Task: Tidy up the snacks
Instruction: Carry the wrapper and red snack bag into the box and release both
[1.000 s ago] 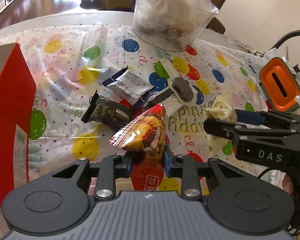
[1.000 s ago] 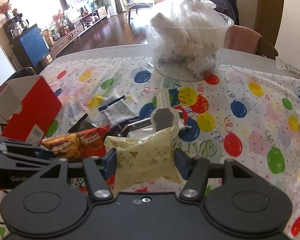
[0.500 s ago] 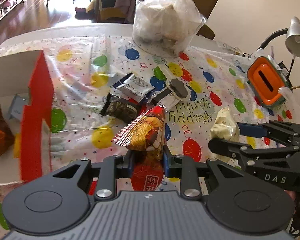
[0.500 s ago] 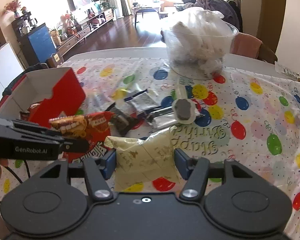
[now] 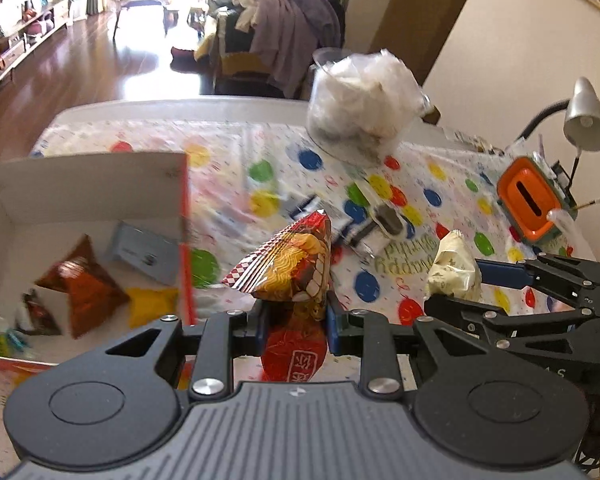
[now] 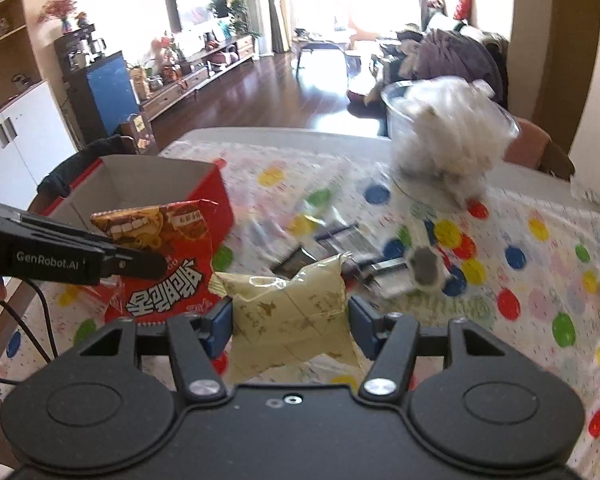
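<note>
The counter (image 5: 236, 152) carries a balloon-print cloth. At its near left stands an open red box (image 5: 80, 184) that already contains several snack packets. A clear bowl (image 5: 360, 120) stuffed with plastic bags stands at the far side, and an orange container (image 5: 528, 208) sits at the right edge. Loose packets (image 5: 380, 220) lie on the cloth at the middle.

The left gripper (image 5: 294, 316) is clenched on a red noodle snack packet (image 5: 296, 260), which is pinched by its lower part and stands up between the fingers, clear of the cloth. This packet sits just right of the near right wall of the box. The right gripper (image 6: 290, 318) grasps a pale yellow snack packet (image 6: 290, 312) across its width; the packet fills the gap between the fingers and hangs above the cloth. In the right wrist view, the box lies to the far left of this packet, beyond the left gripper.

The step in hand appears to be the transfer of both packets to the box. Recommended procedure:
1. Carry each packet high enough to clear the box wall.
2. Bring the left gripper over the opening first, since it is nearer the box.
3. Keep the two grippers apart to prevent contact.
4. Release only when the packet is fully over the box floor.
</note>
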Motion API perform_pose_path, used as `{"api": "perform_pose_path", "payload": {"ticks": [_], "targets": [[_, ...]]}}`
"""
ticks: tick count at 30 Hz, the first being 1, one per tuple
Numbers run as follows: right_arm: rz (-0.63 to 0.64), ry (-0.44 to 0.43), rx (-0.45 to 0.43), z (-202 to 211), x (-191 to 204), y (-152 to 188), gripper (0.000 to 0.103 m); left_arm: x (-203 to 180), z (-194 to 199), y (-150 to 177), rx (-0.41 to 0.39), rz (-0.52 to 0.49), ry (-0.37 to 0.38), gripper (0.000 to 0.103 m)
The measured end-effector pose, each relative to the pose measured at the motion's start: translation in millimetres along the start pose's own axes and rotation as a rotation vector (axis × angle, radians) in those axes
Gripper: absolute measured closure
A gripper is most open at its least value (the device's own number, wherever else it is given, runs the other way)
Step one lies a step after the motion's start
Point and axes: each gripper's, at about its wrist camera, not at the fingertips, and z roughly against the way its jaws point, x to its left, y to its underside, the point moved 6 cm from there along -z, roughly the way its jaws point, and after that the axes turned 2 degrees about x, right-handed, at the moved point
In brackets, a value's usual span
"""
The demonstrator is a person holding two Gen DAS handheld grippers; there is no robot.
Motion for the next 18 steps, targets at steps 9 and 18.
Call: {"api": "perform_pose_path", "payload": {"ticks": [9,18], "targets": [[0.078,-0.021,-0.034,-14,55,-35,0.044,54,43,-25,-0.094,0.024,-0.057,0.077],[0.145,-0.039,-0.032,-50,102,-65,0.044,117,56,-39,-0.127,0.051,-0.137,0.077]]}}
